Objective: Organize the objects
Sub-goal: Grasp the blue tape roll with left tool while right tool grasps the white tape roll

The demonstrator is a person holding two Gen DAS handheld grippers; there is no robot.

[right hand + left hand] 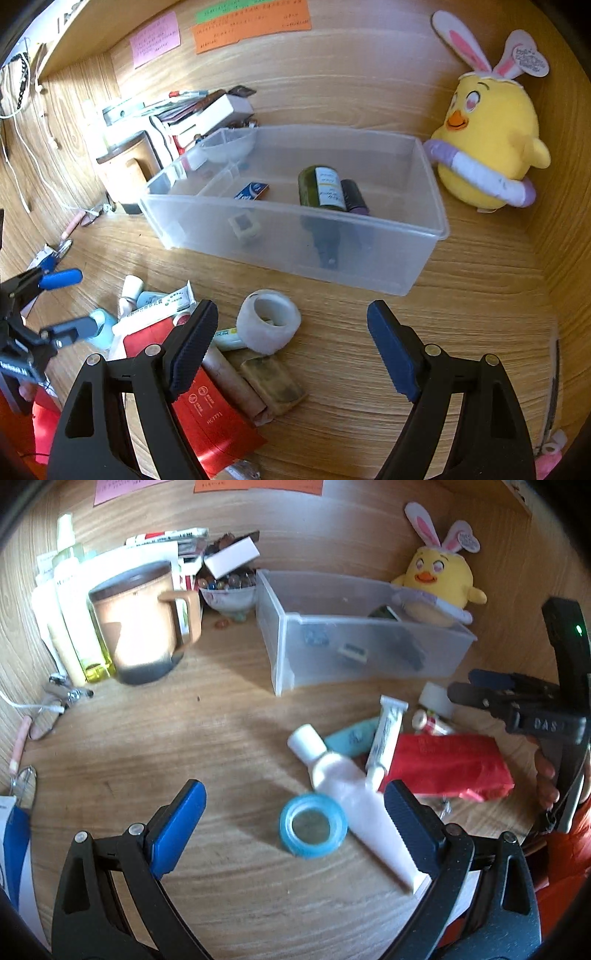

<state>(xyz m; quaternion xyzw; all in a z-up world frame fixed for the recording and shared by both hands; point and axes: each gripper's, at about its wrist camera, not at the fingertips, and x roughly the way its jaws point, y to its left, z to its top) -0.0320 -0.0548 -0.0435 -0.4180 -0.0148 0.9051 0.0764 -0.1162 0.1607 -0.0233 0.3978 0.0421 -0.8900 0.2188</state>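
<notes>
**Both claws spread over the clutter, bin waiting behind**

The left claw [295, 834] was spread wide and empty, low over the wooden worktop [147, 775]. Between its blue pads lay a small round blue jar [313, 826], lower centre of the left wrist view, which looked like the likely next pick, since the fingers bracketed it. A pale squeeze bottle [354, 797] lay slanted just beside the jar, its tail running under the right-hand finger. A white tube [384, 738] and a red packet [450, 764] crowded in right of centre, so a clean grasp would probably need care not to drag the neighbours.

The right claw [291, 343] was also spread, holding nothing. In the right wrist view a roll of white tape [269, 324] sat between its fingers, slightly left of centre, with a tan block [273, 384] and the red packet [207, 406] near the left finger.

The clear plastic bin [424, 254] stood in the middle of that frame, open-topped, evidently the collecting place: a dark green bottle [323, 188], a small blue box [252, 191] and a small white square item [243, 225] already lay inside. A yellow chick plush [487, 140] stood at upper right, outside the bin.
</notes>
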